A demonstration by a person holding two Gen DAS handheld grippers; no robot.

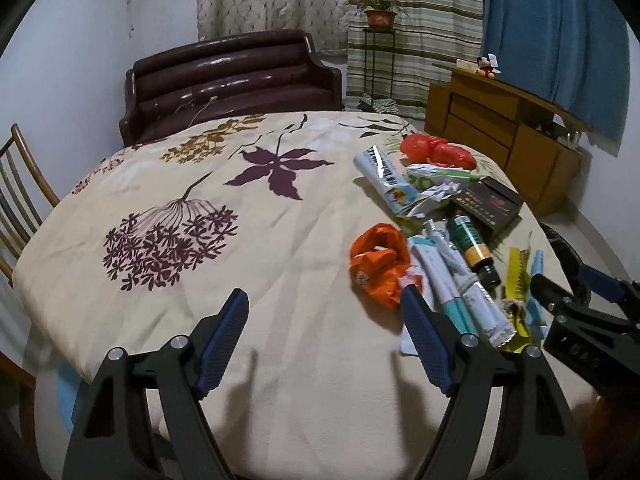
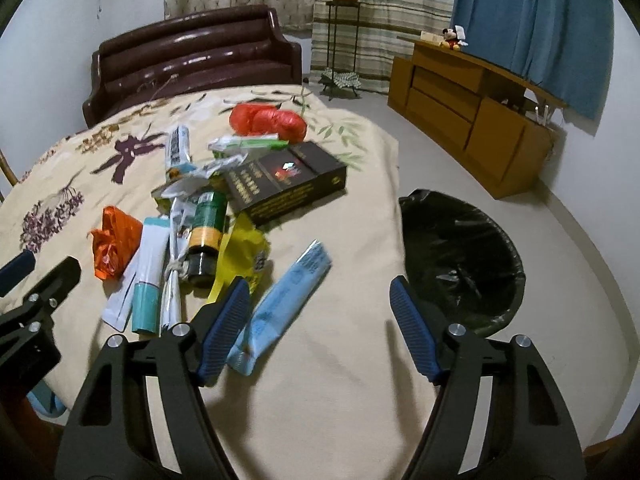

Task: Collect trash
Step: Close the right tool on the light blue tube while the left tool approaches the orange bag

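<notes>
Counter (image 1: pixel 280 320) under a cream floral cloth; trash heaped on its right half. Left tongs (image 1: pixel 324 312) stand apart over bare cloth, nothing between the pads; the right pad tip sits just beside the orange wrapper (image 1: pixel 380 264), contact not clear. Right tongs (image 2: pixel 318 300) also parted and empty, low over the near right part of the counter; the left pad overlaps the lower edge of the yellow packet (image 2: pixel 244 252) and lies just beside the light blue packet (image 2: pixel 280 304), which lies slanted, alone at the heap's right. Heap, near to far: white-and-teal tube (image 2: pixel 146 276), a tied roll of wrappers (image 2: pixel 174 276), green bottle (image 2: pixel 206 232) lying with its dark cap toward the camera, black box (image 2: pixel 284 184) flat, partly over the yellow packet, a white-and-blue wrapper (image 2: pixel 178 152), green-and-white packet (image 2: pixel 248 144), red bag (image 2: pixel 268 120) at the far edge. Bin (image 2: pixel 460 256) with black liner stands on the floor, just off the counter's right edge, mouth open. Behind: brown sofa (image 1: pixel 232 76), wooden cabinet (image 2: pixel 472 120), potted plant (image 1: pixel 380 14) on a stand, blue curtain (image 2: pixel 532 20)
</notes>
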